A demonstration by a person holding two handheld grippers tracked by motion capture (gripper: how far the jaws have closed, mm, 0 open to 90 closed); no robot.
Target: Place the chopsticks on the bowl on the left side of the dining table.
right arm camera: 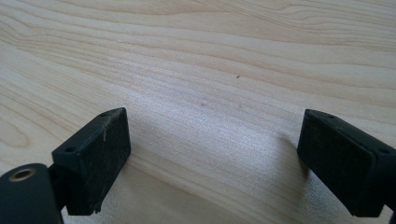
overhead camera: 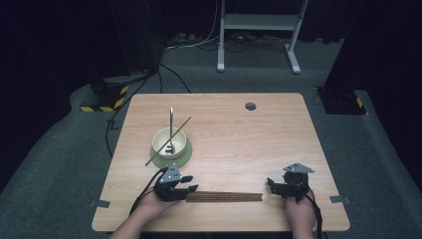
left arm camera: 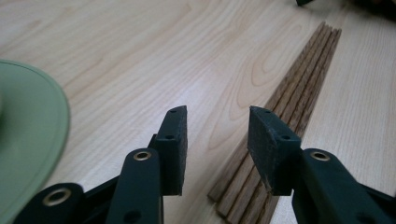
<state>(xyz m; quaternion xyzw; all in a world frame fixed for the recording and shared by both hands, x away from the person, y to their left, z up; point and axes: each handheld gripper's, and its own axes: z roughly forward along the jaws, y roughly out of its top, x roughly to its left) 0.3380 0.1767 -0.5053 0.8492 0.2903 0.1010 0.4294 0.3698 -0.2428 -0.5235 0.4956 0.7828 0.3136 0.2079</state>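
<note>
High view shows a bundle of brown sticks lying flat near the front of the table, between the two hands. The left gripper sits at the sticks' left end, jaws partly open, holding nothing yet (one pad hangs over the sticks). The right gripper waits near the other end, wide open and empty. To grab well, I'd slide left so both pads straddle the whole bundle, then squeeze.
</note>
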